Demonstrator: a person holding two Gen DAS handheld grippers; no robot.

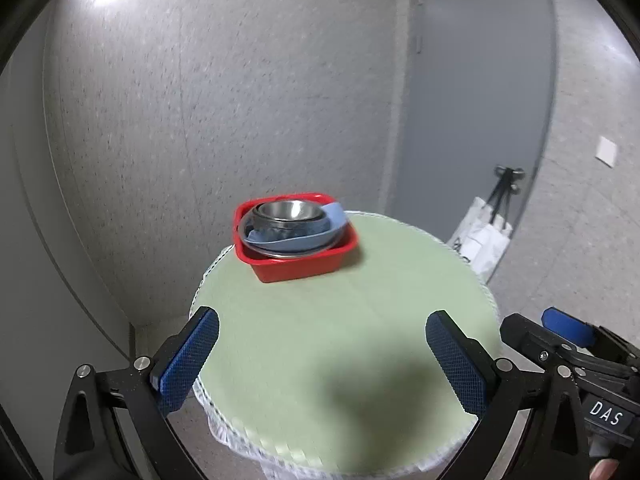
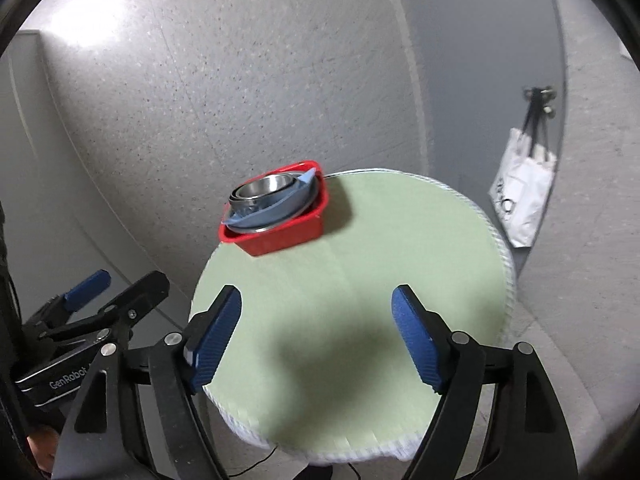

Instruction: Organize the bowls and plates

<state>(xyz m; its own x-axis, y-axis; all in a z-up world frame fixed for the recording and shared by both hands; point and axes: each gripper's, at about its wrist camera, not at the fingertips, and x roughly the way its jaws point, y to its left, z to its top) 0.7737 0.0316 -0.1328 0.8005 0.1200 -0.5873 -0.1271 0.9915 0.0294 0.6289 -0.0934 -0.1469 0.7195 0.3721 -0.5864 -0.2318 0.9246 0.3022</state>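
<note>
A red square tub (image 1: 298, 268) (image 2: 280, 240) stands at the far left edge of a round pale-green table (image 1: 340, 340) (image 2: 360, 280). In it lies a stack: a blue plate or shallow bowl (image 1: 296, 240) (image 2: 276, 210) with steel bowls (image 1: 286, 210) (image 2: 262, 188) nested on top. My left gripper (image 1: 322, 354) is open and empty, held above the near part of the table. My right gripper (image 2: 318, 342) is open and empty too, beside it. Each gripper shows at the edge of the other's view.
A speckled grey wall stands close behind the table. A grey door (image 1: 476, 100) is at the right. A white bag (image 1: 482, 236) (image 2: 520, 196) and a small black tripod (image 1: 506, 192) lean by the door. The table has a white lace rim (image 2: 500, 248).
</note>
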